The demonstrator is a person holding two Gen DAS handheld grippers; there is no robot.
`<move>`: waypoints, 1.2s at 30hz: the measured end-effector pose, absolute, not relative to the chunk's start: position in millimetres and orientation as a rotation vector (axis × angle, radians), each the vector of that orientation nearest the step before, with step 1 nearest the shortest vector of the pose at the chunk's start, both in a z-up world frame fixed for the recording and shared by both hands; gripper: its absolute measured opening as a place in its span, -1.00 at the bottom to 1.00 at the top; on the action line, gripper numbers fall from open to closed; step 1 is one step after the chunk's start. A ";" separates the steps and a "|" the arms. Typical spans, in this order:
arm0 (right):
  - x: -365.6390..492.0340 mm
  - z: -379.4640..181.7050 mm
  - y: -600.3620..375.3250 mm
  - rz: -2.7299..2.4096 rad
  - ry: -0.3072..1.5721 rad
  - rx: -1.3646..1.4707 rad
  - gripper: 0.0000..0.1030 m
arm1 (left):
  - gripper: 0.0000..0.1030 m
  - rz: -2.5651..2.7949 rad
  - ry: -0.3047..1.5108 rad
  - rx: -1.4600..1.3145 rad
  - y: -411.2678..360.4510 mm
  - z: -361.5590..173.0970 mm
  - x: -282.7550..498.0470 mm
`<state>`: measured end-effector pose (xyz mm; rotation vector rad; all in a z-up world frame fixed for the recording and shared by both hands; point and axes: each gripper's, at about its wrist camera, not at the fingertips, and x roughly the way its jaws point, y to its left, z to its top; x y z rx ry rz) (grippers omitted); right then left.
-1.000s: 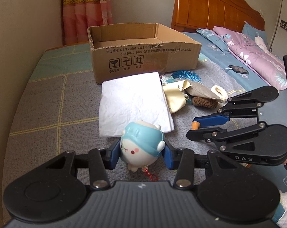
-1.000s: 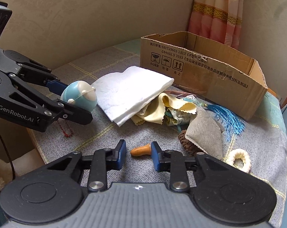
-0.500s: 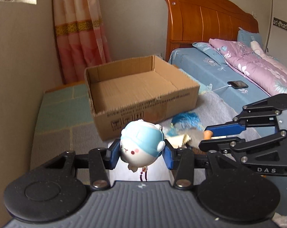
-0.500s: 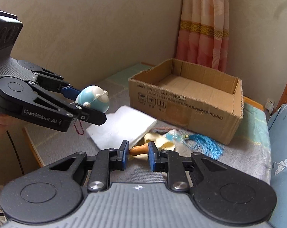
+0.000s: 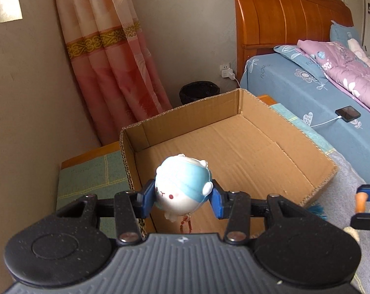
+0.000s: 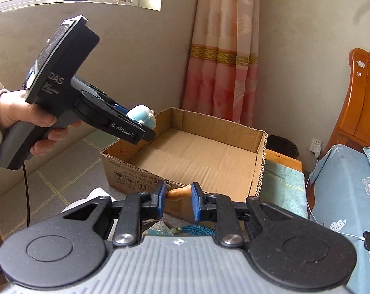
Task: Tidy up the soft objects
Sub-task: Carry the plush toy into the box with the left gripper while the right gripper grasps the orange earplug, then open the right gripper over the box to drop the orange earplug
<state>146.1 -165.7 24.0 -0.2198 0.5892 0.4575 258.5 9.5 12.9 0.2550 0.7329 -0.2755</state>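
Note:
My left gripper (image 5: 181, 196) is shut on a round white toy with a blue cap (image 5: 182, 187) and holds it above the near left corner of the open cardboard box (image 5: 234, 147); a red bead string hangs under it. In the right wrist view the toy (image 6: 142, 117) sits over the box's left wall (image 6: 126, 147). My right gripper (image 6: 177, 197) is shut on a small orange piece (image 6: 178, 193) just in front of the box's near wall; it also shows in the left wrist view (image 5: 361, 201). The box is empty inside.
A blue tassel (image 6: 197, 230) and a white cloth (image 6: 96, 196) lie on the grey checked cover below my right gripper. A bed (image 5: 319, 93) with a phone (image 5: 348, 114) stands to the right, and a black bin (image 5: 199, 93) and a curtain (image 5: 111, 61) behind the box.
Both grippers have risen and moved forward from the pile toward the box. The toy now hangs over the box's near left corner; the orange piece is at the box's front wall.

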 end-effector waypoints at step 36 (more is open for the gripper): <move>330.6 13.8 -136.0 0.291 0.724 -0.154 -0.11 | 0.92 -0.091 0.701 0.078 67.3 6.3 145.3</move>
